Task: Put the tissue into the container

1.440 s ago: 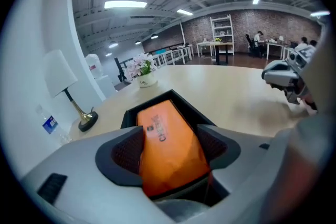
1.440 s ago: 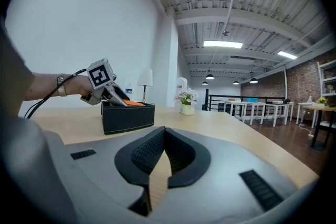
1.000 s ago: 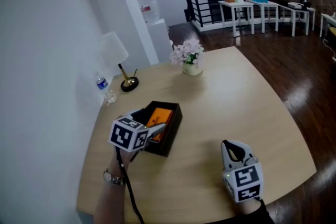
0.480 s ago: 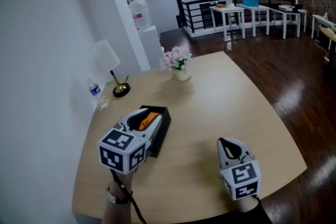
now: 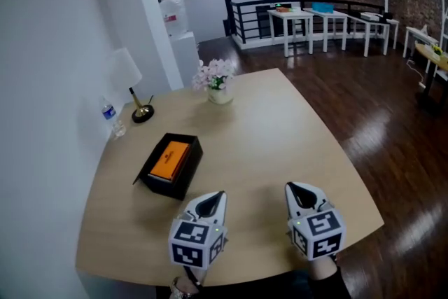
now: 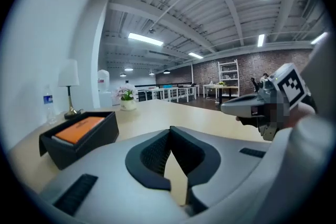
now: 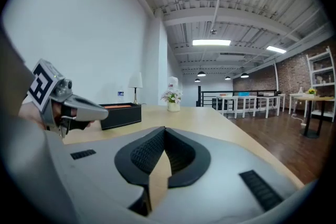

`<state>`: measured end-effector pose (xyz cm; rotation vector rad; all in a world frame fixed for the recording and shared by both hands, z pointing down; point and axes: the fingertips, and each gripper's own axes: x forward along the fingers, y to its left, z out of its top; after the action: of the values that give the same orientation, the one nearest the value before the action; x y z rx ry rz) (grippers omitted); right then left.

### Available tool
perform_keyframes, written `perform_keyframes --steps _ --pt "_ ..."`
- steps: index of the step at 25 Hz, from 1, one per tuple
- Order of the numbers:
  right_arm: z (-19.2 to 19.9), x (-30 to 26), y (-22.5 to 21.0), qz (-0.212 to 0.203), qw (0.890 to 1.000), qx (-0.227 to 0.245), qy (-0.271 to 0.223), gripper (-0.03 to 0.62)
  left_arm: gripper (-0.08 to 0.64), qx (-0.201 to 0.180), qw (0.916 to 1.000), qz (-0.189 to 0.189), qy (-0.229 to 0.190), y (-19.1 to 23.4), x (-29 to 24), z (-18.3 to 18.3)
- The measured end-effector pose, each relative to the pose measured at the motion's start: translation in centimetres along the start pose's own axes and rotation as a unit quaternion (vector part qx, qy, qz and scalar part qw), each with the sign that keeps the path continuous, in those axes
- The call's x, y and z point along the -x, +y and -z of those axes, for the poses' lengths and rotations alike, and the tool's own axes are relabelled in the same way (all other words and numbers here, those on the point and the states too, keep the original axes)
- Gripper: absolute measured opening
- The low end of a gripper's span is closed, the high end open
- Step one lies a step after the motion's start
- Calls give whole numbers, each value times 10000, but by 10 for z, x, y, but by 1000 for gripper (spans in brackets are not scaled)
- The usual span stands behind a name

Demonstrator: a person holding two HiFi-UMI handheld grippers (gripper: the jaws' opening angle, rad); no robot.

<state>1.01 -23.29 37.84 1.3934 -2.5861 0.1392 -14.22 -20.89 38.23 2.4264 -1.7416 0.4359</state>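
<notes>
A black open box, the container [image 5: 183,171], sits on the left half of the round wooden table [image 5: 280,129]. An orange tissue pack [image 5: 170,160] lies flat inside it. My left gripper [image 5: 218,195] is near the table's front edge, well back from the box, shut with nothing between its jaws. The right gripper [image 5: 292,187] hovers beside it, also shut and empty. In the left gripper view the container [image 6: 86,143] with the orange pack [image 6: 79,127] stands ahead to the left, and the left gripper [image 6: 169,131] is shut. The right gripper view shows the right gripper [image 7: 164,131] and the container [image 7: 121,114] far left.
A white-shaded lamp [image 5: 124,73] and a water bottle [image 5: 110,115] stand by the wall at the table's far left. A vase of pale flowers [image 5: 217,84] stands at the far edge. White tables [image 5: 329,21] stand beyond, across a dark wood floor.
The left gripper has drawn back from over the box to the table's front edge and its jaws have closed. The orange pack stays in the box. The right gripper has barely moved.
</notes>
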Motion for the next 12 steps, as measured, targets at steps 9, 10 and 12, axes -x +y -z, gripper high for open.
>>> perform_keyframes --steps 9,10,12 --pt "27 -2 7 -402 9987 -14 318 3 2 339 9982 -473 125 -25 17 46" --pt "28 -2 8 -418 9986 -37 327 3 3 353 9979 -518 138 -27 17 48" --pt "30 -1 10 -441 9984 -76 331 3 3 373 9974 -590 197 -30 16 54"
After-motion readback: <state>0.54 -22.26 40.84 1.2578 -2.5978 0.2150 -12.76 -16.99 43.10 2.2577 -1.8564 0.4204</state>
